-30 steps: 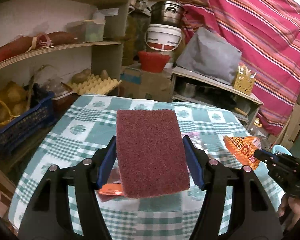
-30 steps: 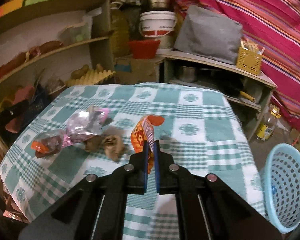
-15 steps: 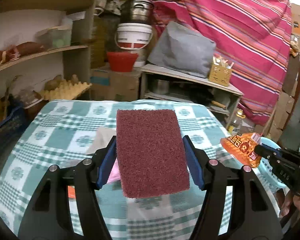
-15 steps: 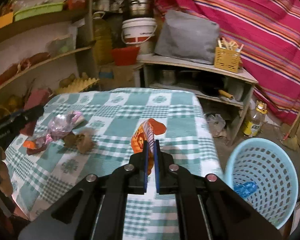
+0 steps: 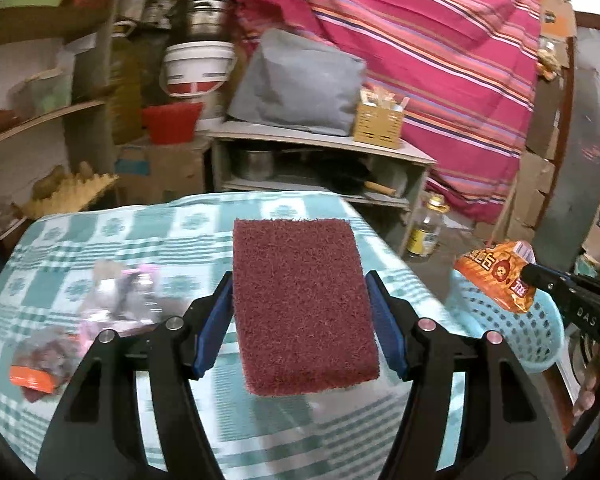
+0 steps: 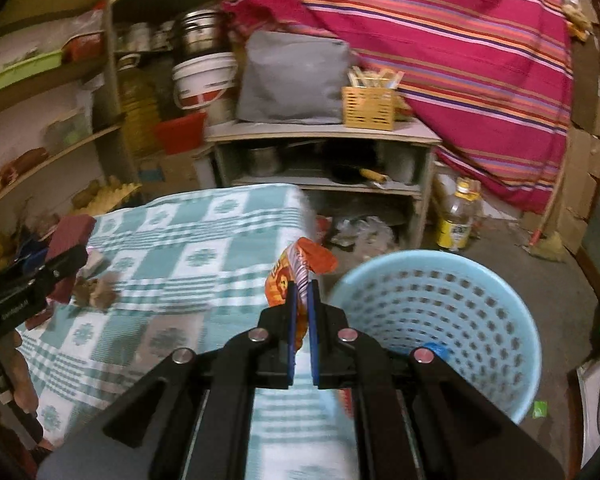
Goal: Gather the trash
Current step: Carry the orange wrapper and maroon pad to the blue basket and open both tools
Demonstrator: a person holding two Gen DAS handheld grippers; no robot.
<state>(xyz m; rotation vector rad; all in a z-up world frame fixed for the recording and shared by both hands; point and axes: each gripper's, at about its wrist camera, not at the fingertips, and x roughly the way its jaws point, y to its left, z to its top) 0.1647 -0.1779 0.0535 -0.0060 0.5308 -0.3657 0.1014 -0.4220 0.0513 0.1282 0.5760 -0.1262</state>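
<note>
Both grippers have swung rightward off the checked table: the orange snack wrapper, pinched in the closed right gripper, now hangs beside the blue basket. The left gripper clamps a maroon scouring pad.

The scouring pad sits between the left hand-held gripper's pads, over the tabletop. Wrappers lie on the tabletop to its left, and a packet sits nearer the left edge. The right hand-held gripper pinches the snack bag at the tabletop's right edge, just left of the basket's rim. The basket stands on the floor beside the tabletop. A bottle stands on the floor beyond it, beside the low shelf unit behind the tabletop.
</note>
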